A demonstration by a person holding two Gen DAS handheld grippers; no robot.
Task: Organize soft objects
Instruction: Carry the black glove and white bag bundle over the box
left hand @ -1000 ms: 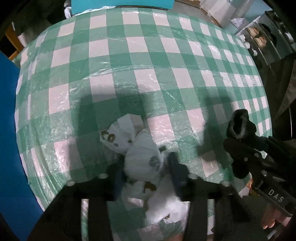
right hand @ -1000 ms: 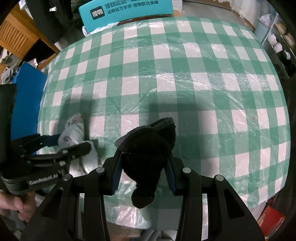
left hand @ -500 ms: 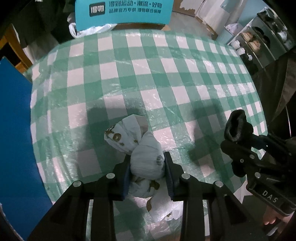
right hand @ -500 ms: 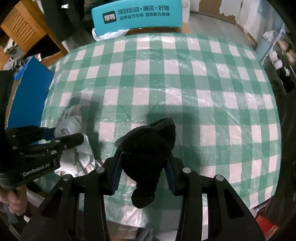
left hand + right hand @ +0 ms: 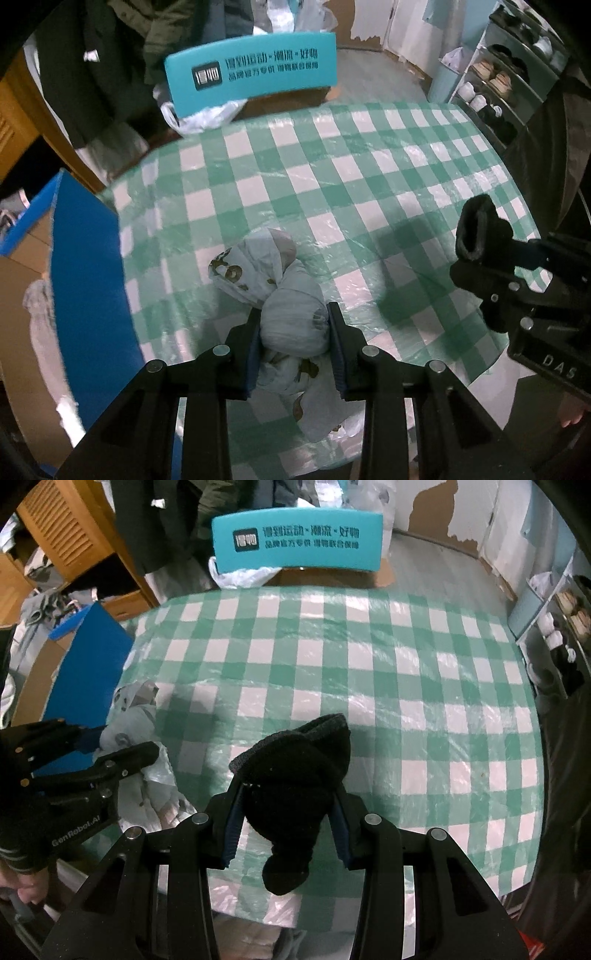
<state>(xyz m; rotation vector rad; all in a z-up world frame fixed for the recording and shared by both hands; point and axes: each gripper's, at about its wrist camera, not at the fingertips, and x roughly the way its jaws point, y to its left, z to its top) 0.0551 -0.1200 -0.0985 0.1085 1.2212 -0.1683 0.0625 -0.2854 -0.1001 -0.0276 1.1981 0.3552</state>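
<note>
Left claw [image 5: 293, 338] pinches a pale knotted cloth bundle [image 5: 280, 295] above the table [image 5: 332, 177]; right claw [image 5: 286, 814], at its 3 o'clock, grips a black sock [image 5: 295, 771]. Both look light, limp: best held mid-bulk.

A bundled cloth [image 5: 291, 321] sits between the left gripper [image 5: 293, 332] fingers, a rolled sock [image 5: 295, 775] between the right gripper [image 5: 286, 812] fingers, both above a table [image 5: 369, 664]; a chair [image 5: 295, 539] stands behind.

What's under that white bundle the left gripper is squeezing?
Under the white bundle held by the left hand-held gripper, more of the same spotted cloth trails down onto the green checked tablecloth. The cloth covers whatever lies directly beneath it.
</note>
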